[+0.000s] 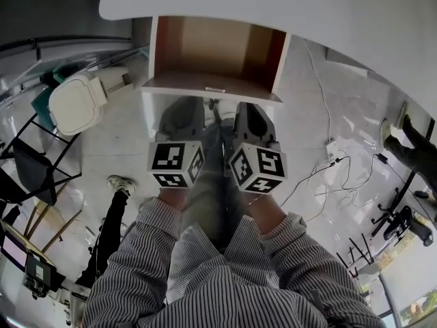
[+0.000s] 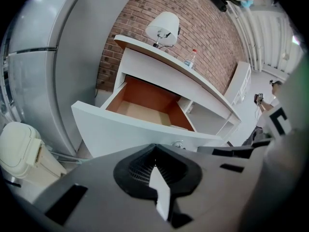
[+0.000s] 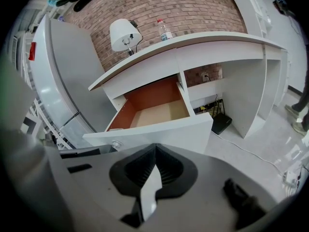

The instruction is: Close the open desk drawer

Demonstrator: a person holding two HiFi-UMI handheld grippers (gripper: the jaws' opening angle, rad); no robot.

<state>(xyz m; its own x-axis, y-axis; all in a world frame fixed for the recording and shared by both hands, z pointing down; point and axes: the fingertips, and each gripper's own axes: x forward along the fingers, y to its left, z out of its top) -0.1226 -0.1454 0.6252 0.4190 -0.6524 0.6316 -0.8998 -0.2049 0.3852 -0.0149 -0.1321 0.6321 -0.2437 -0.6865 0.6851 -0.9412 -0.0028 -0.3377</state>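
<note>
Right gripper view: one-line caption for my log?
Shut right tool faces the white front of the open desk drawer; lamp and bottle stand on the desk above.

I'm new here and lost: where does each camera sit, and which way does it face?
Head view: on the person's head, looking steeply down at the open white desk drawer with a brown inside; striped sleeves, the left gripper and the right gripper show.
Left gripper view: on the left gripper, looking along its shut jaws at the drawer front.
Right gripper view: on the right gripper, past its shut jaws, at the same drawer.
Shared: both gripper views show the white lamp.
</note>
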